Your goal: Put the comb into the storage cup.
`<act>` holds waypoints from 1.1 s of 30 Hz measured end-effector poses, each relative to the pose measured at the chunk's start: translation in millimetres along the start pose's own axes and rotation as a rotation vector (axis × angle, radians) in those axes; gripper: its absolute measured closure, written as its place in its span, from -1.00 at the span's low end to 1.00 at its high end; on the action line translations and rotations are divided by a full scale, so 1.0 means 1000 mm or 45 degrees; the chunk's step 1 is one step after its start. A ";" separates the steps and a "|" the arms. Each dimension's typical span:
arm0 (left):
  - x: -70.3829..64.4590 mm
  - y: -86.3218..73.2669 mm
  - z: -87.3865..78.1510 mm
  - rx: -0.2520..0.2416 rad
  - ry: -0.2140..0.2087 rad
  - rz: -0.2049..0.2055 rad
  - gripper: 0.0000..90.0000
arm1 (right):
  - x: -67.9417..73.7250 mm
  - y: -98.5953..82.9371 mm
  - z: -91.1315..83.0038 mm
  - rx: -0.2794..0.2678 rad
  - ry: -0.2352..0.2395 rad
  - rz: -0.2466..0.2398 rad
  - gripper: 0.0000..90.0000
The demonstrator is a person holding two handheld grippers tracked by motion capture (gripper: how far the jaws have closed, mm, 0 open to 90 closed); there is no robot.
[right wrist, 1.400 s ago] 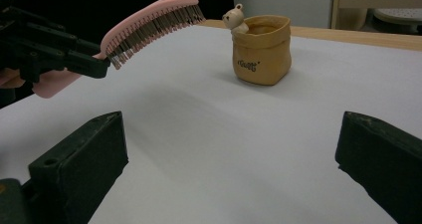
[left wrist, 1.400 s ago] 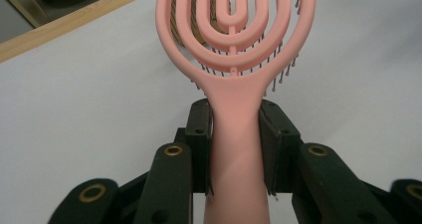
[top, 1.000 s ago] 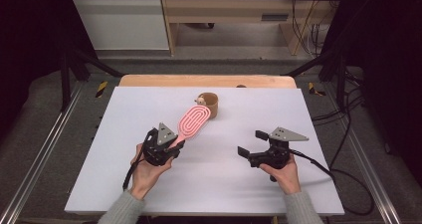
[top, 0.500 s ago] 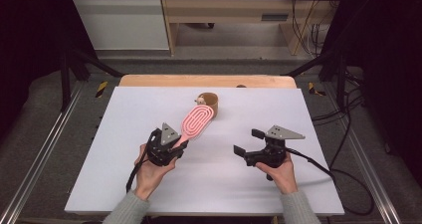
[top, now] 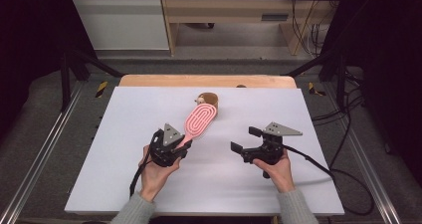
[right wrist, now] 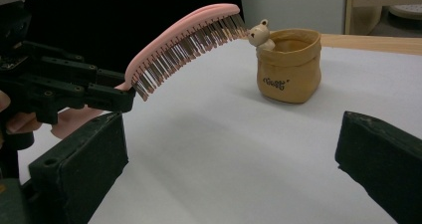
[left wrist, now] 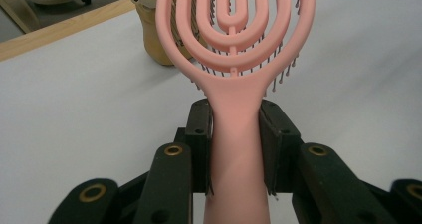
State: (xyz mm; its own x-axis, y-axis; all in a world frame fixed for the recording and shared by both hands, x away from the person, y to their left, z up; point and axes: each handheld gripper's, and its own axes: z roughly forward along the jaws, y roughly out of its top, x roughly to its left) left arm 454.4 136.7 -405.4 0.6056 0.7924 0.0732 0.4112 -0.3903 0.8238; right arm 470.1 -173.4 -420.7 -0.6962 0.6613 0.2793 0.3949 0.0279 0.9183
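clamping the pink hairbrush by its handle in our left gripper, we hold it raised over the white table; our right gripper gapes empty at 3 o'clock; the tan bear pot stands at 12 beyond the bristles.

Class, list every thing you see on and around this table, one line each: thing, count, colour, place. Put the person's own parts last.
Vented plastic hairbrush: one, pink, lifted over the table's middle, handle clamped in the left gripper, bristles down.
Small bear-trimmed pot: one, tan, far middle of the table, upright.
Table sheet: one, white, on a wooden top.
Left gripper: one, black, shut on the brush handle.
Right gripper: one, black, open, near right.
Hands: two, holding the grippers.
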 end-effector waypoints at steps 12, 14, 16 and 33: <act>-0.005 -0.007 0.003 -0.042 0.011 -0.021 0.54 | 0.009 0.003 0.016 0.019 0.017 0.033 -0.99; -0.006 -0.008 0.004 -0.049 0.006 -0.028 0.54 | 0.010 0.003 0.018 0.010 0.028 0.057 -0.99; -0.005 -0.009 0.005 -0.052 -0.002 -0.034 0.54 | 0.010 0.004 0.020 0.008 0.024 0.074 -0.99; -0.013 -0.011 0.015 -0.083 -0.011 -0.038 0.54 | 0.016 0.008 0.030 0.010 0.002 0.112 -0.99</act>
State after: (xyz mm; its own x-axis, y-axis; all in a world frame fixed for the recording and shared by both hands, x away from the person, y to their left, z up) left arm 452.2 123.9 -423.7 0.5994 0.7993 0.0432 0.3844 -0.3349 0.8603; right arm 479.6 -140.2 -417.4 -0.6599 0.6601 0.3590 0.4589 -0.0242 0.8882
